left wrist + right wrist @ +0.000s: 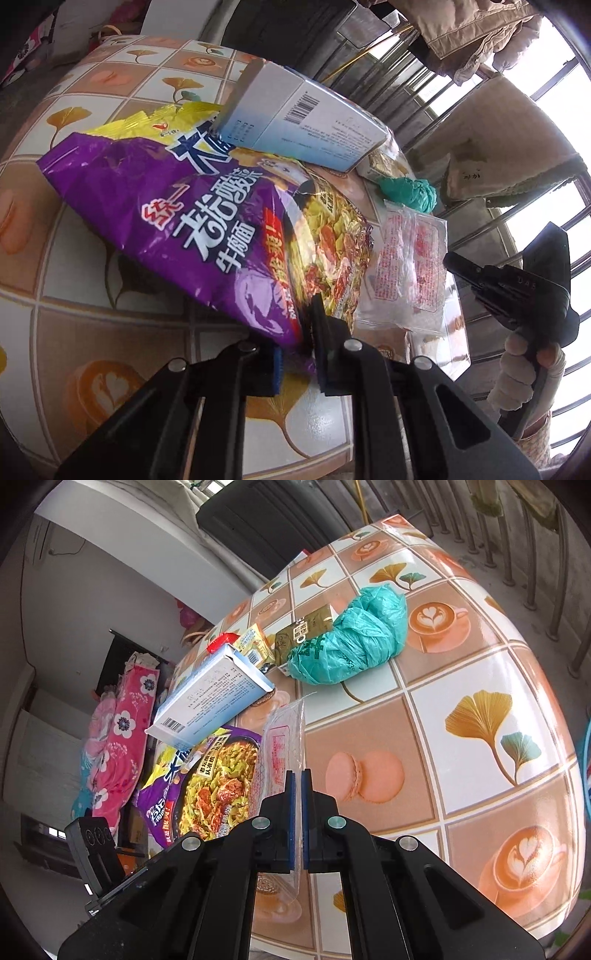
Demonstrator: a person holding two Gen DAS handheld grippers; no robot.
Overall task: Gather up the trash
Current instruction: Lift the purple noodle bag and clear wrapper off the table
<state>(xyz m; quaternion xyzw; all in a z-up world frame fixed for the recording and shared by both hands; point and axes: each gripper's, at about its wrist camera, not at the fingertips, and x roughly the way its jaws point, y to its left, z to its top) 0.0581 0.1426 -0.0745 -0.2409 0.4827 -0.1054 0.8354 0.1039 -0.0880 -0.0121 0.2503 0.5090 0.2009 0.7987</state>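
- Your left gripper (297,345) is clamped on the lower edge of the purple noodle packet (192,221); the blue pads pinch the foil, and the rest of the packet slopes up and away over the table (48,332)
- A white-and-blue carton (295,118) rests tilted on the far end of that packet, barcode face up, one end propped in the air
- Your right gripper (296,786) has its jaws drawn together on the clear plastic wrapper (282,746); the thin film runs up between the blue pads (291,801) and comes out below them as well
- From the left wrist view the same wrapper (406,258) lies just beside the noodle packet, on its right, with your right gripper (458,266) at the wrapper's far edge and your gloved right hand (524,373) around the handle
- In the right wrist view the noodle packet (207,782) sits to the left of the jaws, touching the wrapper
- A crumpled teal plastic bag (351,638) lies further along the table, well apart from both grippers
- A brown drink carton (303,631) touches the teal bag, with a small yellow box (255,642) just beside it
- Something red (221,642) shows behind the white-and-blue carton; you cannot tell what it is
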